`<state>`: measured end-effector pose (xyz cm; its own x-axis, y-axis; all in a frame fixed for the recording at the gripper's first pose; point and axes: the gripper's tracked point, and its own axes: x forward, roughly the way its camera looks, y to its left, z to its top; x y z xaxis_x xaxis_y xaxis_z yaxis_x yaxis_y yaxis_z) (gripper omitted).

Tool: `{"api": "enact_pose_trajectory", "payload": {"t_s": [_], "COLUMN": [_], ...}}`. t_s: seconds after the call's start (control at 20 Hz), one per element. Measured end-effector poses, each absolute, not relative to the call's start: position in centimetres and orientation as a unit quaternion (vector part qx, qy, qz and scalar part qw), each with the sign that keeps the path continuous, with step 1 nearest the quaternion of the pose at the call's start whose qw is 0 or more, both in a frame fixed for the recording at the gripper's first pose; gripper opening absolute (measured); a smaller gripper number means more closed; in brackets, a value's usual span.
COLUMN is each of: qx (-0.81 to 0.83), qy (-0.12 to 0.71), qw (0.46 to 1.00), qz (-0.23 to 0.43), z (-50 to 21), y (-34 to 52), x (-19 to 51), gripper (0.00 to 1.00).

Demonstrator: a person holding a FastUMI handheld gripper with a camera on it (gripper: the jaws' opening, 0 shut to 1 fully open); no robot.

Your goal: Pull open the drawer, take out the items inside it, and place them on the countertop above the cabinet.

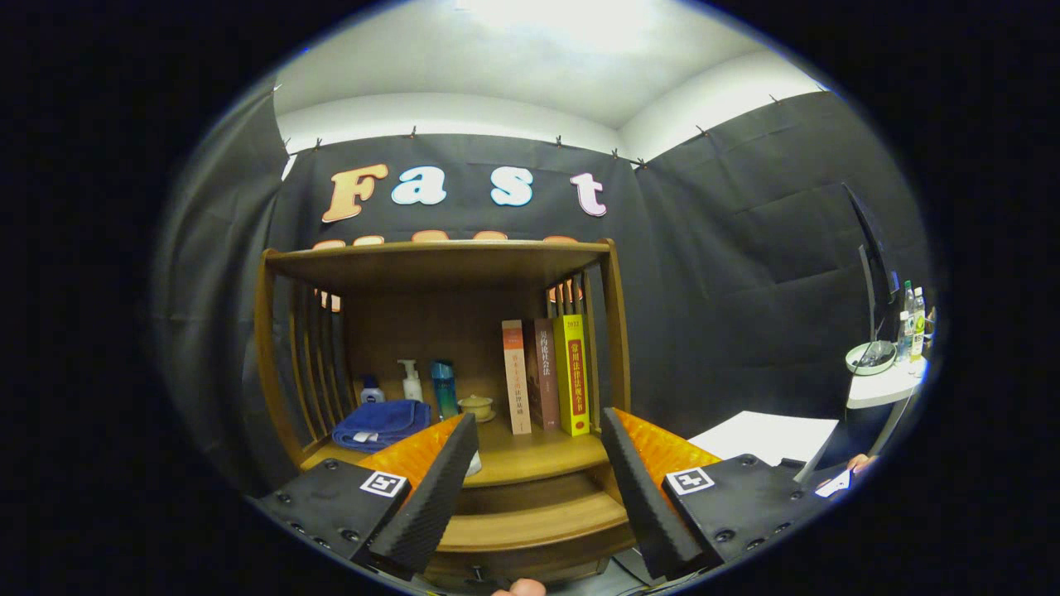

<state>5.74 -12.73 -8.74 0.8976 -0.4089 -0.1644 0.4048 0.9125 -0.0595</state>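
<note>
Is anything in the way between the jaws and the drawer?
Nothing visible stands between them. The gripper is open, jaws apart, and the drawer sits shut just ahead between them, below the countertop holding books and a blue towel.

Cabinet [439,257] brown wood w/ slatted sides. Towel [381,422] deep blue. Books: one tan [517,377], one dark brown [542,372], one bright yellow [573,385] w/ red spine panel. Pump bottle [410,381] white, bottle [444,387] teal, small cup [476,406] pale yellow. Side table [882,385] white.
</note>
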Motion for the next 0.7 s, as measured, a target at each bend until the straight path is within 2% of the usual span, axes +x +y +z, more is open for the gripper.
{"api": "enact_pose_trajectory", "payload": {"t_s": [0.7], "qx": [-0.005], "qy": [0.142], "qw": [0.983], "qz": [-0.118], "z": [-21.1], "y": [-5.6], "x": [0.2], "gripper": [0.98]}}
